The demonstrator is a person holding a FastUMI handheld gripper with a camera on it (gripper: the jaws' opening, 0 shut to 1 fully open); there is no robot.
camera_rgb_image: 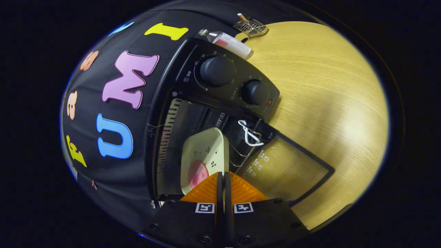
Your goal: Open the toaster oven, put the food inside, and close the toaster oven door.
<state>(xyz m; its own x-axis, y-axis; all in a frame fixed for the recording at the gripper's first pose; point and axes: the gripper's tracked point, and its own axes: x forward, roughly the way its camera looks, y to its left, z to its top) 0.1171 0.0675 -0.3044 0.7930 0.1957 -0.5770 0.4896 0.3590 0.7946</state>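
While your gripper's (224, 179) orange fingers pinch the cream square plate's (206, 148) edge, pink food (197, 173) sits inside the open black toaster oven (220, 86); releasing and closing its glass door (289, 168) remain.

A recording booth dressed as a kitchen: black cloth wall (103, 165), wooden table (327, 103), toaster oven (220, 89).

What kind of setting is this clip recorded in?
Likely a staged kitchen booth: an open toaster oven on a wooden table, a plate gripped at its rim by the gripper.
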